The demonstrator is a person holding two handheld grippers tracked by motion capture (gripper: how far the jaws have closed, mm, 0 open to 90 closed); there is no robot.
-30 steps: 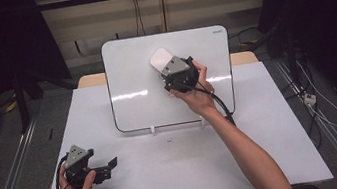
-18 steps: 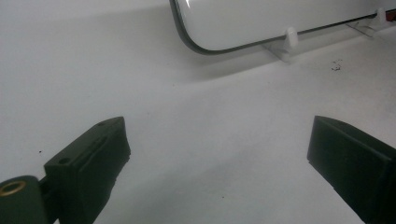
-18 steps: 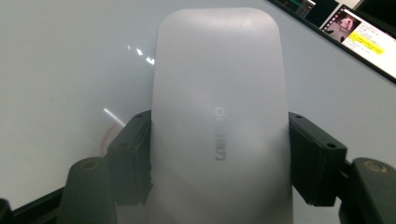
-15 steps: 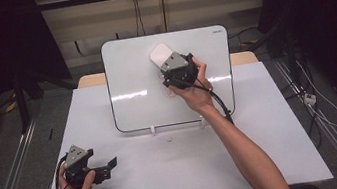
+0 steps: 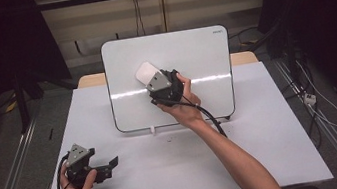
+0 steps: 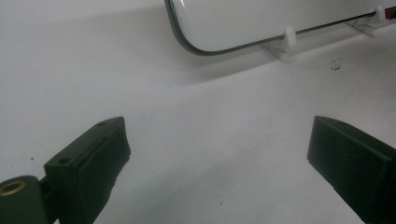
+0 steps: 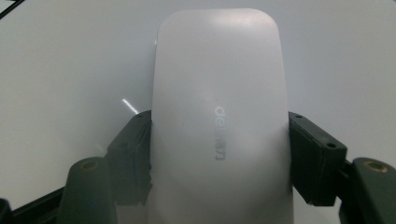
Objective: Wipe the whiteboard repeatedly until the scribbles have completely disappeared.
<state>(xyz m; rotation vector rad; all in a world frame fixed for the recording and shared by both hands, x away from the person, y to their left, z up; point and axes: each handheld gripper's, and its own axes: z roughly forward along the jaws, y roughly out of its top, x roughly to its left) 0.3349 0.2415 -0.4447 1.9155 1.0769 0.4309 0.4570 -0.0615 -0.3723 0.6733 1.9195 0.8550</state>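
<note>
Wiping well means keeping the white eraser (image 5: 146,72), clamped in the right gripper (image 5: 154,80) jaws, flat on the whiteboard (image 5: 201,54); left gripper (image 5: 109,165), at seven o'clock, rests on the bench (image 5: 266,150), jaws wide.

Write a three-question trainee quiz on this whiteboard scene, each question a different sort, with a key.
1. True or false: the right gripper is shut on the eraser.
2. The left gripper is: A) shut on a pen, B) open over the table, C) pressed to the whiteboard.
3. Fill in: the eraser lies against the ____.

Key: 1 true; 2 B; 3 whiteboard.
</note>
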